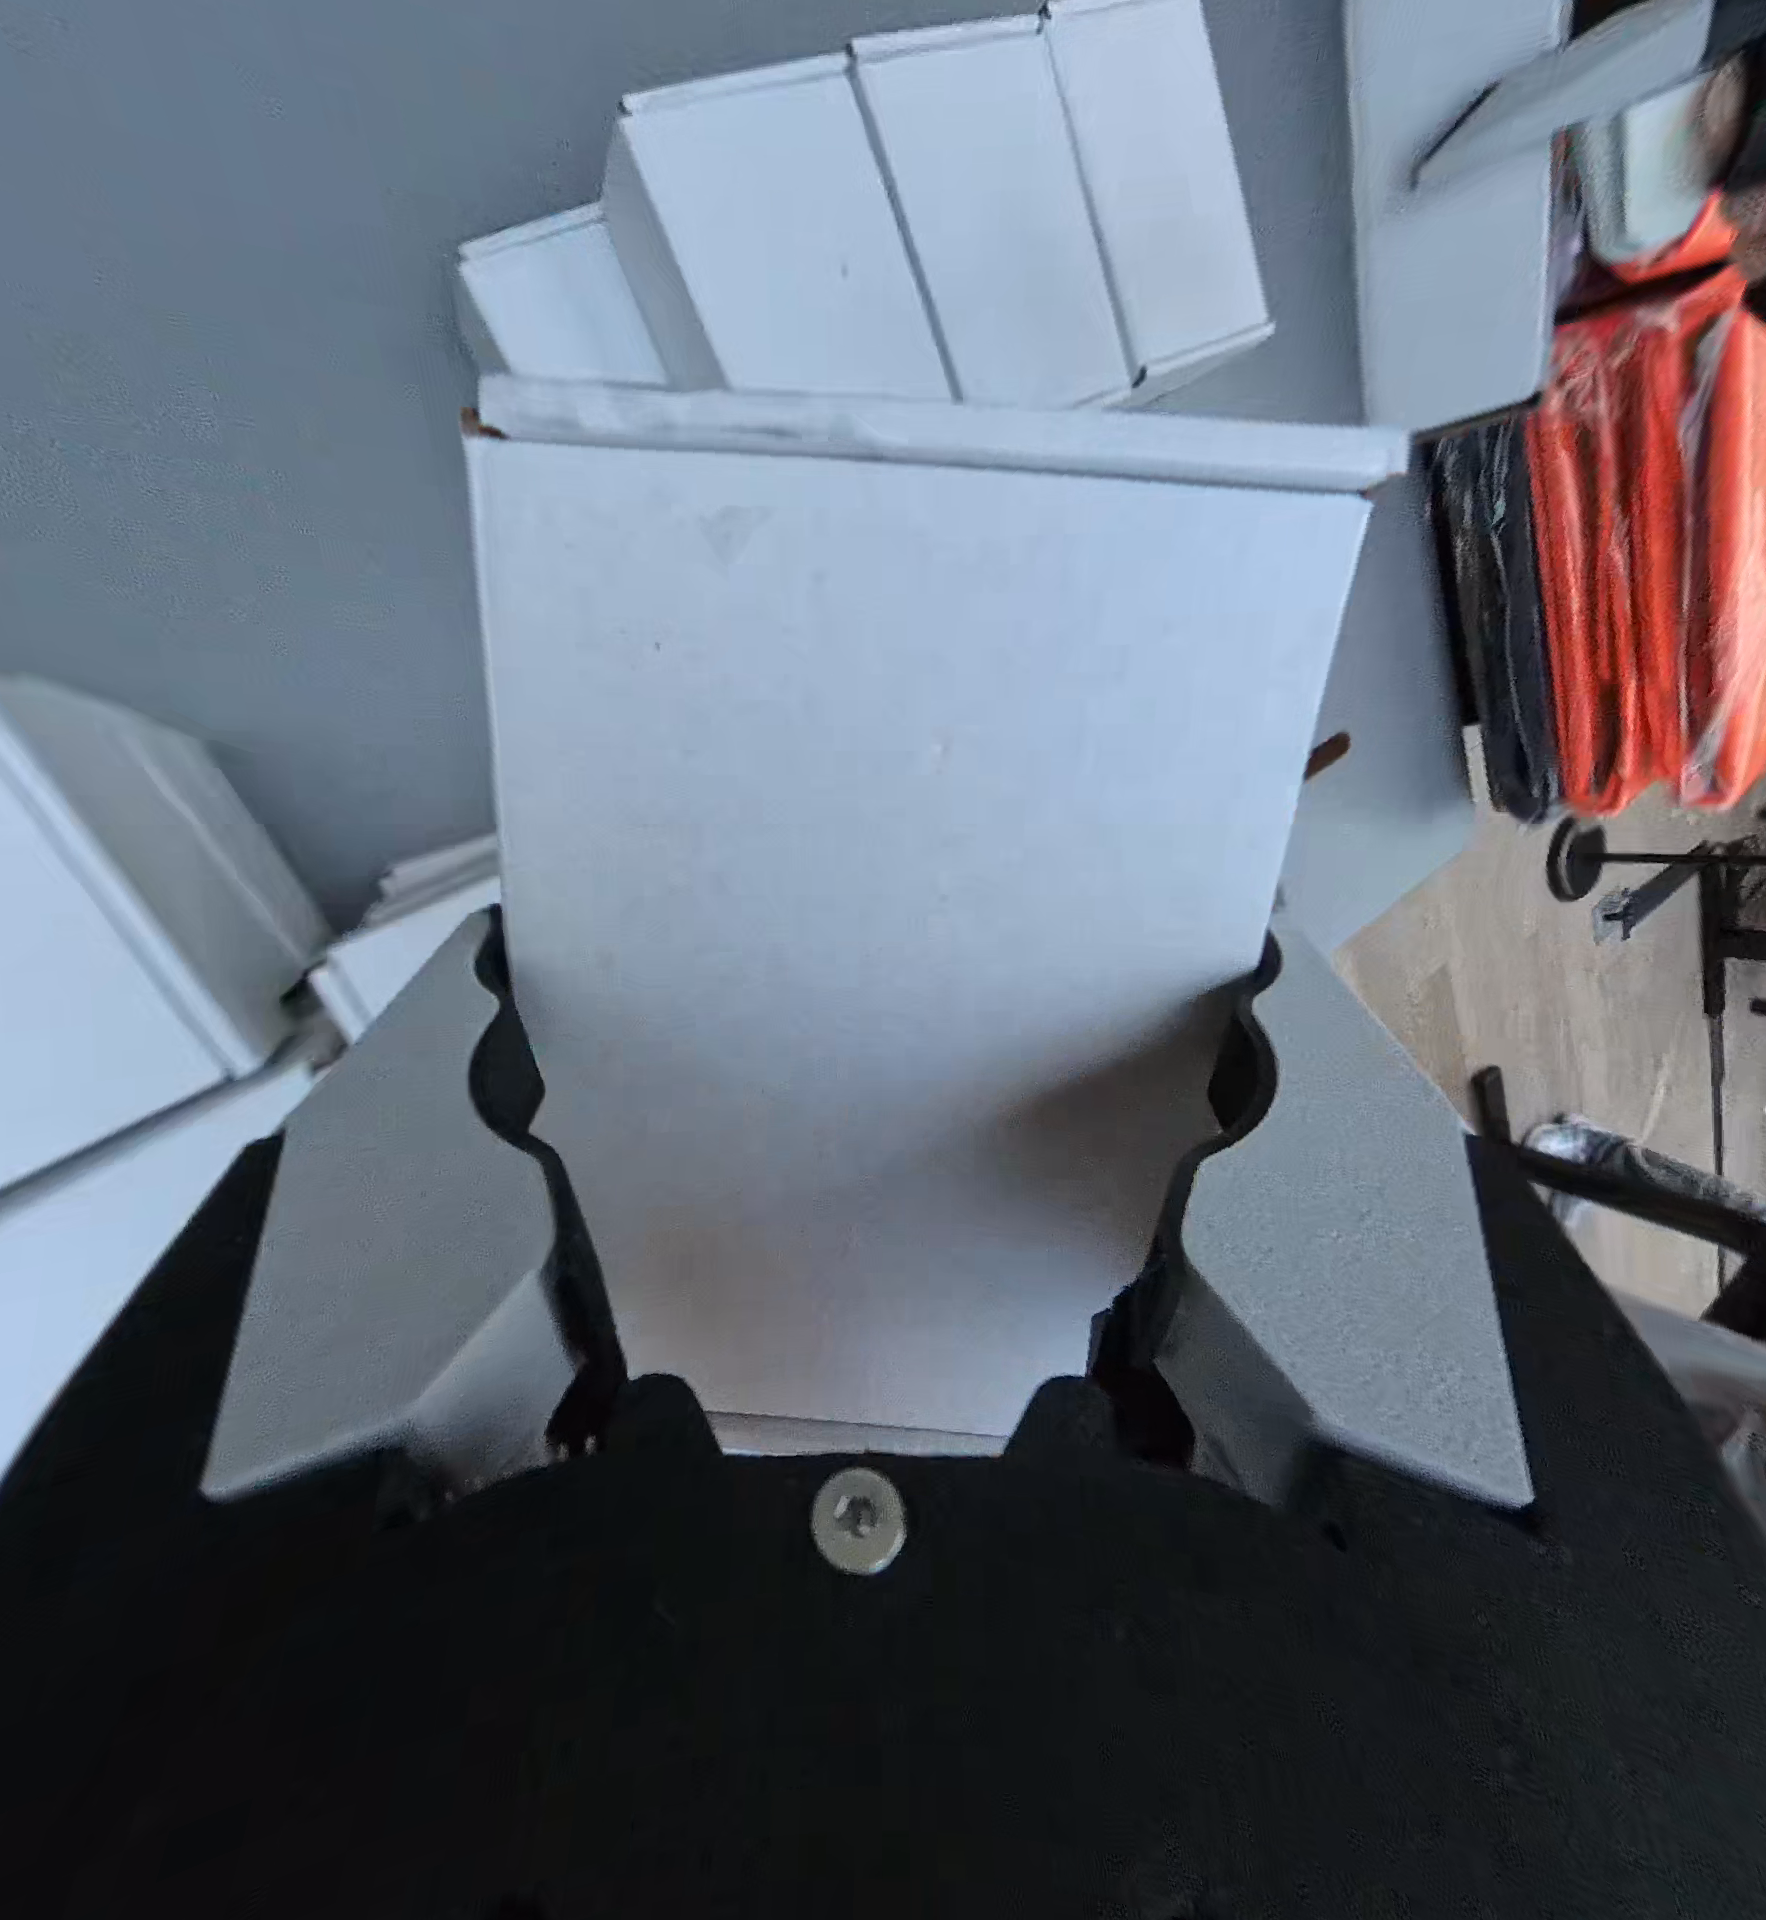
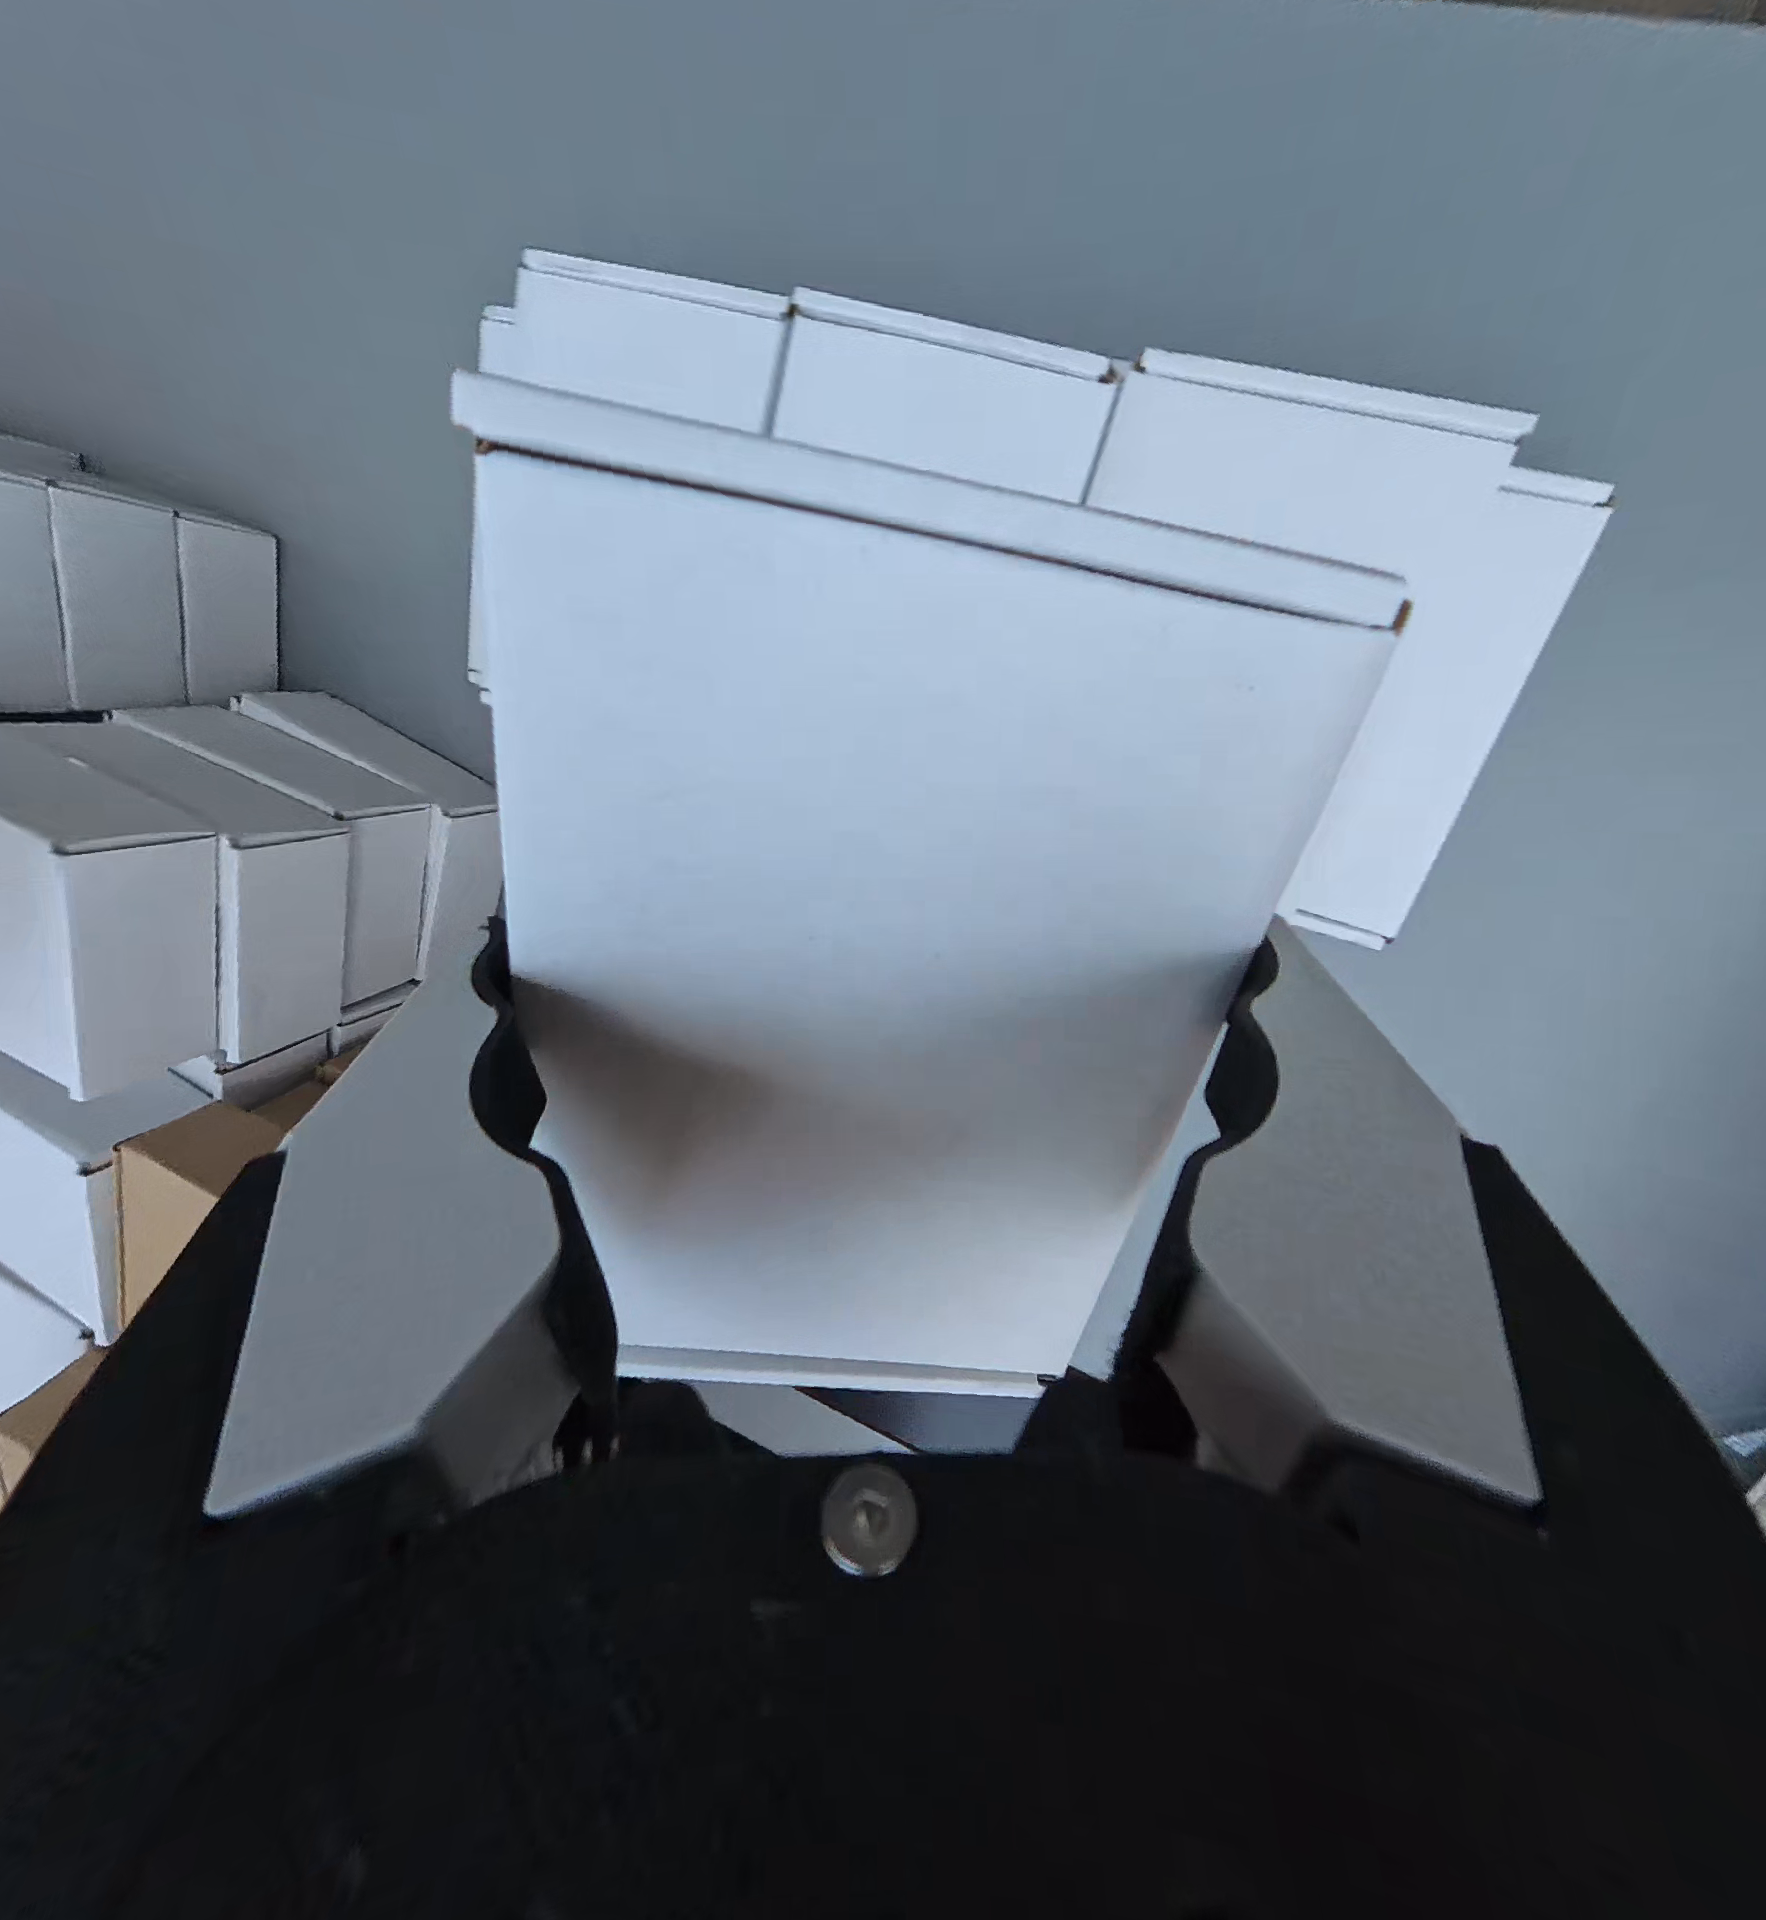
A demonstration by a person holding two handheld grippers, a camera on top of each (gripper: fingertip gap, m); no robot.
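Observation:
In the left wrist view, my left gripper is shut on a white cardboard box. Its black-padded fingers press the box's two side walls, and the closed lid faces the camera. In the right wrist view, my right gripper is shut in the same way on a white cardboard box, with its fingers against the sides. I cannot tell whether both views show one box or two. Neither gripper shows in the other's view.
A row of white boxes lies beyond the held box, and more are stacked at the left. Orange bagged garments and a black stand are at the right. Flat white cardboard blanks, stacked white boxes and brown cartons lie on the grey surface.

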